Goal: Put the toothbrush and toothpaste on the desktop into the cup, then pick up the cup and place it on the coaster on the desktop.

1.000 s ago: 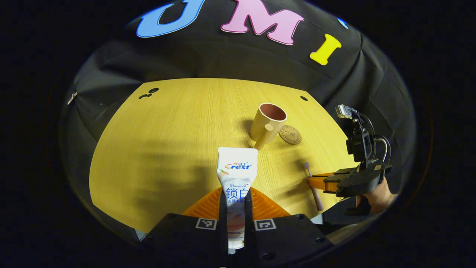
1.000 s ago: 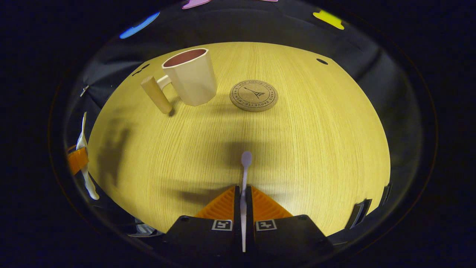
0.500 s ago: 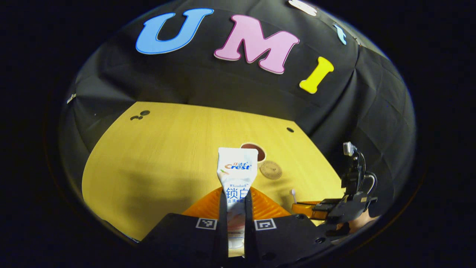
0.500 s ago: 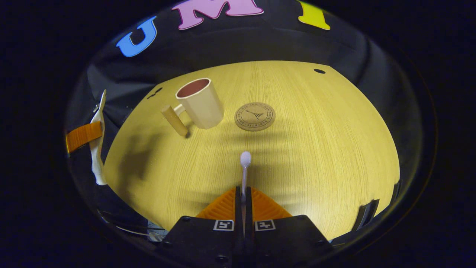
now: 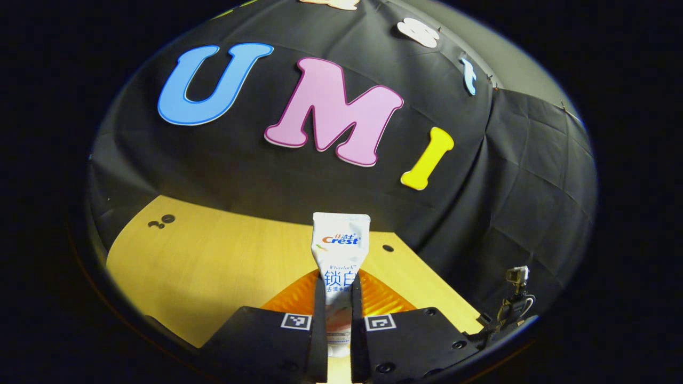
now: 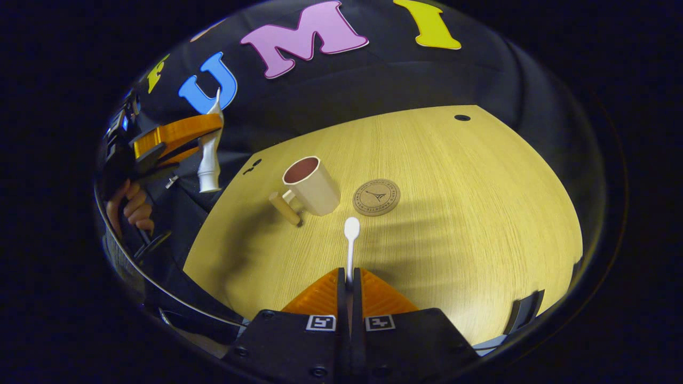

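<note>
Toothpaste point(image 5: 340, 250) is clamped between both fingers of the left gripper point(image 5: 337, 320), held up off the desktop point(image 5: 213, 266). Its long axis runs straight out along the fingers, flat crimped end pointing forward and up toward the booth wall, cap end back between the fingers. From the right gripper view you can see the same tube point(image 6: 209, 154) off to the far left and well above the table, standing roughly upright with the cap end down, squeezed in the left gripper point(image 6: 200, 128), with a hand point(image 6: 130, 205) on the handle below it.

Right gripper point(image 6: 349, 288) is closed on the toothbrush point(image 6: 350, 248). The handle is pinched between the two fingers and the brush sticks straight ahead along them, head point(image 6: 351, 228) at the far end, held above the wood as far as I can tell, though it's hard to judge the height from this angle.

Ahead of the right gripper and a bit left sits the cup point(image 6: 312, 185), upright, opening up, its wooden handle point(image 6: 285, 209) sticking out toward the left. Coaster point(image 6: 376, 197) lies flat just to the right of the cup, close but not touching, almost dead ahead of the brush head.
</note>
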Motion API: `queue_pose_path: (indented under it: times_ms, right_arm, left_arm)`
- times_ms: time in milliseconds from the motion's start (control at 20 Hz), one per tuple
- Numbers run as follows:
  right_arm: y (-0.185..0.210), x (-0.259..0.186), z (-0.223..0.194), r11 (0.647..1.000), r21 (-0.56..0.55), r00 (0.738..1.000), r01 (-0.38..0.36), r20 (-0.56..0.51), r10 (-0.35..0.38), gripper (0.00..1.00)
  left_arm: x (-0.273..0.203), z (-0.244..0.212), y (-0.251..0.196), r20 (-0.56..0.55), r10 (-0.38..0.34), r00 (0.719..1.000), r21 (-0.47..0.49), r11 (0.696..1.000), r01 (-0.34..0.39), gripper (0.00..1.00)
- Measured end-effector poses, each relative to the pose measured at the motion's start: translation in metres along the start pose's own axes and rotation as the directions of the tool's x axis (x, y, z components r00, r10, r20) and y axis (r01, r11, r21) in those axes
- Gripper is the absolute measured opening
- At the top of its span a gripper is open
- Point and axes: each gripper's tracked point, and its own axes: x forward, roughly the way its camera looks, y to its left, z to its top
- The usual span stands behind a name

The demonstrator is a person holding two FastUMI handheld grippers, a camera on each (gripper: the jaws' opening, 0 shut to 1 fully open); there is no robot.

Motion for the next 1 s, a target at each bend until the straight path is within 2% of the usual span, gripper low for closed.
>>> queue_pose_path:
  times_ms: [200,450,1000]
  right_arm:
    - [-0.019,-0.014,0.014,1.000,0.027,0.999,0.011,0.034,-0.012,0.05]
    - [-0.037,-0.022,0.031,0.998,0.068,0.997,0.016,0.071,-0.021,0.05]
    - [-0.040,-0.023,0.049,0.995,0.103,0.993,0.015,0.112,-0.027,0.05]
  left_arm:
    - [0.049,0.008,0.003,0.066,-0.004,0.998,-0.019,1.000,0.005,0.22]
    - [0.090,-0.027,0.021,0.018,0.027,0.999,0.004,1.000,-0.027,0.22]
    - [0.108,-0.087,0.032,-0.109,0.037,0.993,0.016,0.999,-0.036,0.23]
